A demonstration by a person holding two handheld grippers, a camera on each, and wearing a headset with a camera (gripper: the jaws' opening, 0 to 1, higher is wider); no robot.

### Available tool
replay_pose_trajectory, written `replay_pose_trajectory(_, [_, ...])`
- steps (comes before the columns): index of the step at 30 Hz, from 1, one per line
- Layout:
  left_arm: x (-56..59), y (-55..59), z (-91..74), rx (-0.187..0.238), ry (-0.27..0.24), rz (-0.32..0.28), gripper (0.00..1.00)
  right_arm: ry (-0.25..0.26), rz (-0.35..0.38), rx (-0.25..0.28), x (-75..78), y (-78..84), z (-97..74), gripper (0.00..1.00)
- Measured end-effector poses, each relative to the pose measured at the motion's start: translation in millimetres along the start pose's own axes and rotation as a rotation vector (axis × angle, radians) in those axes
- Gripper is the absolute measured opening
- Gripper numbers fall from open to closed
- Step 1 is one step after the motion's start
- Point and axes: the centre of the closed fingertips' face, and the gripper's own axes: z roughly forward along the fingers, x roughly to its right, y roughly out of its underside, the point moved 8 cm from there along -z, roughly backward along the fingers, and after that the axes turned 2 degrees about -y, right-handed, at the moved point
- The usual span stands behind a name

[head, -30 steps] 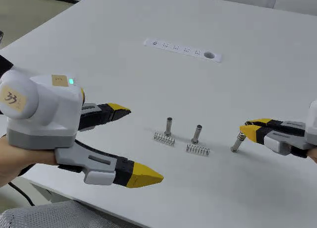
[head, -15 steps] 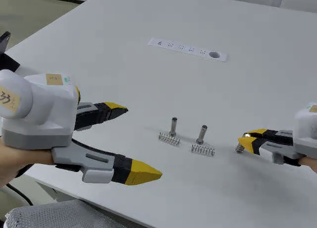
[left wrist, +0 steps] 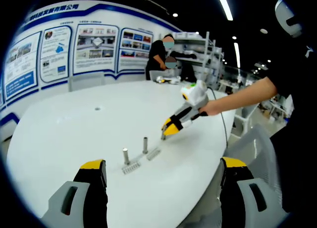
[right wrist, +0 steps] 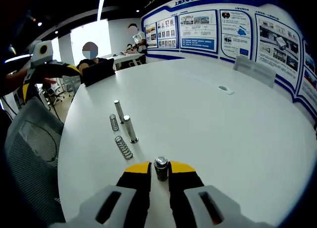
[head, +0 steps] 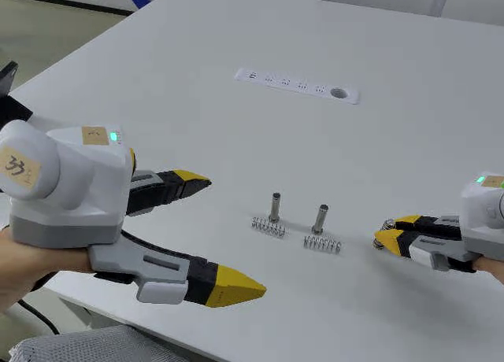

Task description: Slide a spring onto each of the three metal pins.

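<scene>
Right gripper view: the yellow-tipped right gripper (right wrist: 159, 174) is clamped on a short steel pin (right wrist: 160, 163) ringed by spring coils, right of two bare upright steel pins (right wrist: 130, 129). The yellow-tipped left gripper (left wrist: 162, 162) hangs with its jaws wide apart. The held pin should be stood upright gently, so the spring stays seated.

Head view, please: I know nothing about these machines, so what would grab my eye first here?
The big yellow-tipped left claw gapes wide open at the near left of the white table. At the right, the right claw pinches a third pin that has a spring on it. Between them the left pin and the middle pin stand upright and bare, with the left spring and the middle spring lying at their feet.
</scene>
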Motion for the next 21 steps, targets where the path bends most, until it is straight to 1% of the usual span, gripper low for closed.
replay_pose_trajectory(1, [-0.5, -0.3, -1.1, 0.0, -0.003, 0.002, 0.97, 0.009, -0.006, 0.004, 0.0, -1.0, -1.7, 0.15])
replay_pose_trajectory(4, [-3.3, 0.3, -6.2, 0.011, -0.016, -0.008, 0.97, 0.019, 0.015, 0.035, -1.6, -5.2, -8.8, 0.16])
replay_pose_trajectory(6, [-4.2, 1.3, -8.3, 0.016, -0.024, -0.016, 0.97, 0.035, 0.007, 0.043, -1.5, -7.4, -12.9, 0.17])
replay_pose_trajectory(8, [-4.8, 2.7, -10.1, 0.019, -0.034, -0.023, 0.97, 0.061, -0.005, 0.048, -1.4, -11.8, -17.9, 0.18])
replay_pose_trajectory(10, [-4.1, 3.5, -11.0, 0.024, -0.036, -0.028, 0.97, 0.086, -0.02, 0.072, -2.1, -20.3, -22.6, 0.18])
replay_pose_trajectory(12, [-3.3, 3.9, -11.5, 0.023, -0.035, -0.027, 0.97, 0.095, -0.046, 0.094, -6.2, -30.9, -25.2, 0.19])
replay_pose_trajectory(13, [-3.1, 3.9, -11.7, 0.022, -0.035, -0.026, 0.97, 0.091, -0.061, 0.101, -8.8, -35.2, -25.4, 0.19])
replay_pose_trajectory(14, [-3.0, 3.4, -12.3, 0.021, -0.034, -0.024, 0.97, 0.068, -0.092, 0.107, -14.4, -41.2, -23.4, 0.19])
replay_pose_trajectory(16, [-3.6, 1.7, -13.3, 0.029, -0.038, -0.022, 0.97, 0.027, -0.129, 0.101, -24.0, -46.6, -19.2, 0.19])
replay_pose_trajectory(17, [-4.5, 0.2, -14.1, 0.039, -0.043, -0.026, 0.97, -0.004, -0.155, 0.091, -32.2, -48.6, -14.6, 0.2])
replay_pose_trajectory(18, [-5.1, -0.6, -14.7, 0.044, -0.044, -0.029, 0.97, -0.021, -0.173, 0.084, -35.7, -48.4, -10.6, 0.2])
replay_pose_trajectory(19, [-5.7, -1.3, -15.5, 0.051, -0.046, -0.031, 0.96, -0.05, -0.192, 0.065, -43.0, -47.4, -4.4, 0.2])
replay_pose_trajectory(20, [-6.1, -1.4, -15.9, 0.053, -0.048, -0.031, 0.96, -0.056, -0.209, 0.052, -47.3, -46.2, -0.5, 0.2])
replay_pose_trajectory(21, [-6.4, -1.3, -16.2, 0.052, -0.05, -0.03, 0.96, -0.049, -0.244, 0.039, -49.7, -45.3, 3.1, 0.19])
